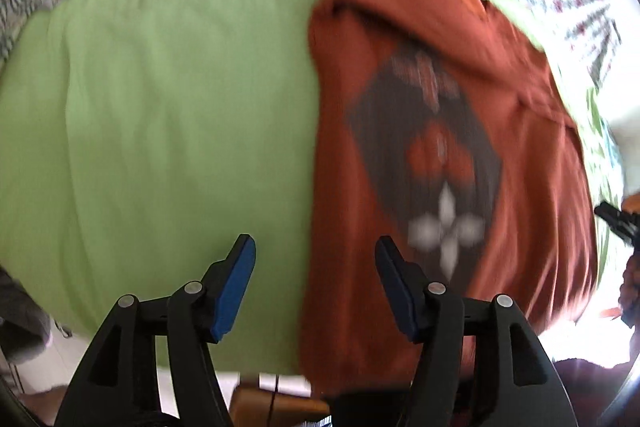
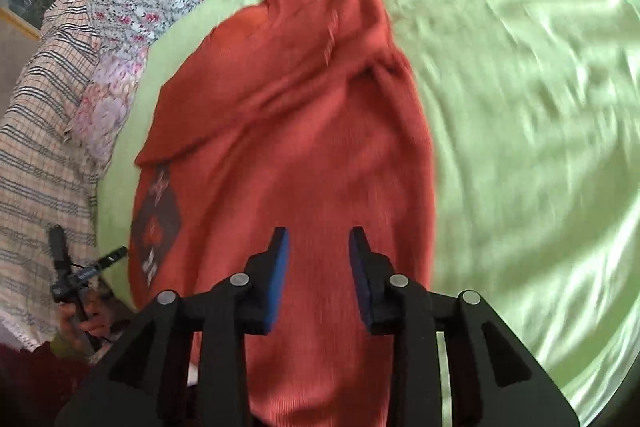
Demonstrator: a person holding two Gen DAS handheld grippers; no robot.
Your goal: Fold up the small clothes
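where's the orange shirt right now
The orange shirt lies on the green sheet, right of centre in the left wrist view; in the right wrist view it lies beyond the open right gripper.

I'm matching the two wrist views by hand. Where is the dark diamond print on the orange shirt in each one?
Left wrist: print right of centre, just beyond the right finger of the open left claw.
Right wrist: print at the shirt's left edge, left of the open right claw.
Shared landmark: green sheet.
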